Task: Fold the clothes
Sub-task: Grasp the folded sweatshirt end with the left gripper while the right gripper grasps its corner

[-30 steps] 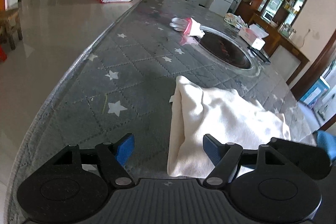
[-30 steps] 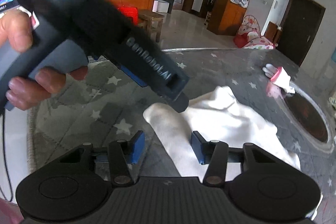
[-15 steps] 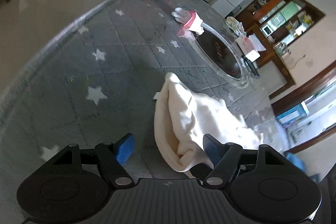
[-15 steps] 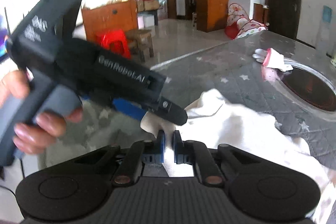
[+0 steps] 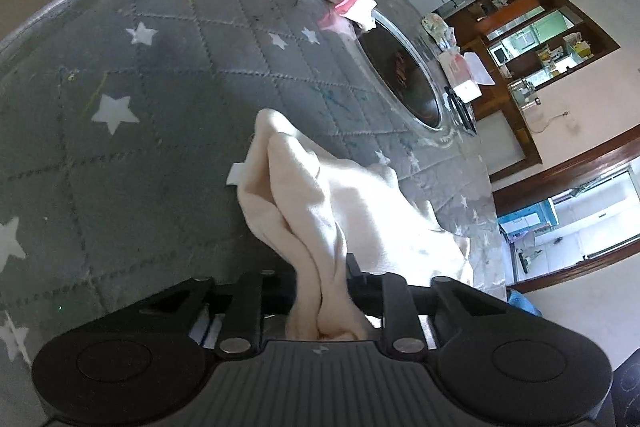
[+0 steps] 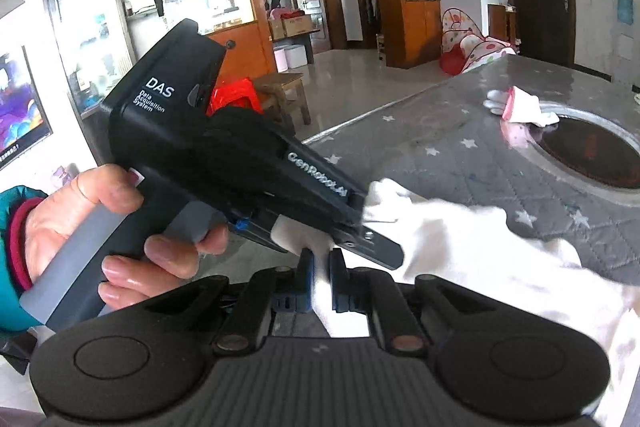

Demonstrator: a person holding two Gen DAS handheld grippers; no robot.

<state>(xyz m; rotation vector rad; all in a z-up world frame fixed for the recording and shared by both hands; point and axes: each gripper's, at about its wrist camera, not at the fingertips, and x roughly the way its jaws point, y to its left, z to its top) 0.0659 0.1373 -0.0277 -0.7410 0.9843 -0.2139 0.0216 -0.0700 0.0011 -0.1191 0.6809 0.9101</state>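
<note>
A cream garment [image 5: 360, 211] lies on the grey star-quilted table cover [image 5: 160, 115]. One bunched edge of it rises into my left gripper [image 5: 322, 279], whose jaws are closing, and the folds fill the gap between the fingers. In the right wrist view the same garment [image 6: 480, 251] spreads to the right. My right gripper [image 6: 322, 271] pinches its near edge between the blue pads [image 6: 306, 267], and its jaws are opening slightly. A hand [image 6: 100, 223] holds the left gripper [image 6: 360, 227] just beyond, its tip in the cloth.
A small white and pink garment [image 5: 352, 1] lies at the rim of a round dark inset [image 5: 404, 75] in the table. A tissue box [image 5: 456, 65] stands behind it. The table's curved edge [image 5: 60, 7] runs along the left, with floor beyond.
Left jaws went from wide open to closed around the garment's bunched edge. Right jaws closed on the near edge and rose a little. The cloth has gathered and lifted off the table.
</note>
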